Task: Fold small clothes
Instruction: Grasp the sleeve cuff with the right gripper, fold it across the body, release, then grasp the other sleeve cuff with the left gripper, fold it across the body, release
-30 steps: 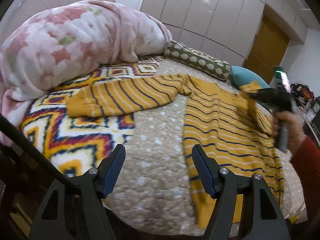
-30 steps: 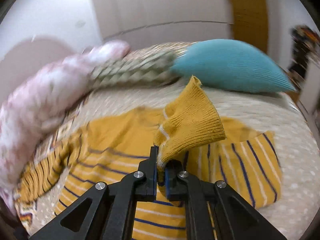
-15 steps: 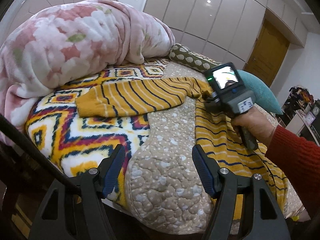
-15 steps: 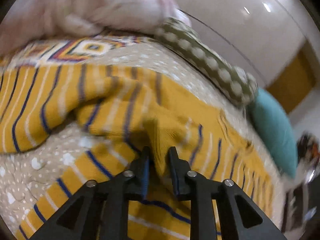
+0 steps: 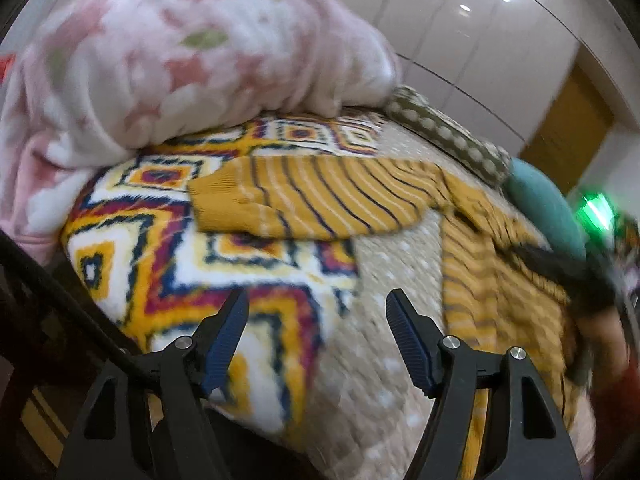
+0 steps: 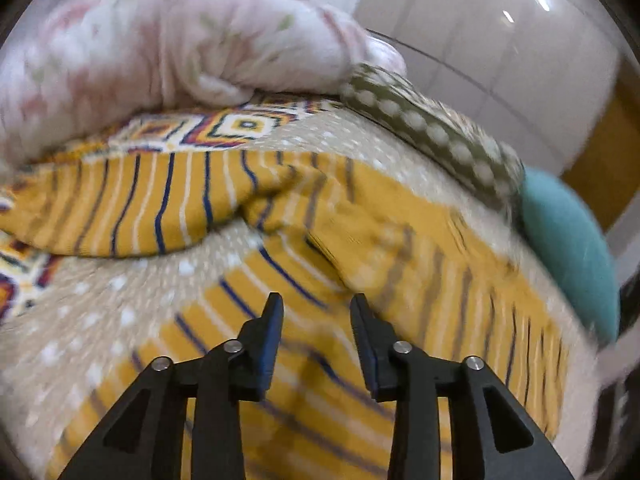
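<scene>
Right tongs (image 6: pixel 316 312) have just been opening, nothing between them, hovering over the striped yellow sweater (image 6: pixel 400 248) at frame centre. Left tongs (image 5: pixel 316 312) gape empty, lower centre, over the bed (image 5: pixel 360 360).

The sweater (image 6: pixel 360 216) is ribbed yellow knit, matt. Beneath it lies a quilted, dotted beige bedspread (image 5: pixel 360 360) and a plush patterned blanket (image 5: pixel 160 264). At upper left, a fluffy pink fleece duvet (image 5: pixel 180 60). At upper right, glossy cabinet panels (image 5: pixel 460 32).
</scene>
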### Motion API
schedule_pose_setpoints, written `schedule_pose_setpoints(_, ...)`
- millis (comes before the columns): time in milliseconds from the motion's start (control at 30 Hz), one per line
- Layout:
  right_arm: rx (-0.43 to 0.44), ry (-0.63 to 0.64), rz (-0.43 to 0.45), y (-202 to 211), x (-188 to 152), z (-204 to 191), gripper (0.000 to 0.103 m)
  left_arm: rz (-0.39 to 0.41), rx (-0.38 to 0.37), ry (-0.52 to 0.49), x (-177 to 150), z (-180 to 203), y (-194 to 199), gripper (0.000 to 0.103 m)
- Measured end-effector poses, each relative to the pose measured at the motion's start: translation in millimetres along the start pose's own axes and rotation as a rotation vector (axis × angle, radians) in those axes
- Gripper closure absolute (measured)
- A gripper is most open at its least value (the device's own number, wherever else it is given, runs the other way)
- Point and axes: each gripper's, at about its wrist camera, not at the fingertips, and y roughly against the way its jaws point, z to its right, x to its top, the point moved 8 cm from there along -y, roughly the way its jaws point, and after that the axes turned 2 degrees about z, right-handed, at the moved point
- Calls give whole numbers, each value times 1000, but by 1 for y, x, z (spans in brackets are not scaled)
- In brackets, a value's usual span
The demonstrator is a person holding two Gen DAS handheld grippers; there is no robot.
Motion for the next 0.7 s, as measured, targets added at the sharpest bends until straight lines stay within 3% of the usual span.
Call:
schedule_pose_setpoints(200,80,-294,-13,56,-68,71,56,-82,-50,225,26,-44,-51,33)
schedule_pose_setpoints(300,64,-365,5,78,-95,95,54,-78,-50,264,37,-51,-72,33)
schedule_pose_setpoints(400,31,-410,31,97,-118,114,54,-57,2,244,52,-50,-89,33)
schedule_pose_setpoints(433,22,-427,41,103,-126,119,54,-52,22,232,58,-50,-96,36)
schedule_pose_setpoints(533,-26,-477,52,115,-150,136,54,-51,145,151,79,-54,-112,90)
schedule_pose_setpoints(700,-72,-577,41,122,-187,168,54,50,237,47,125,-43,-98,91)
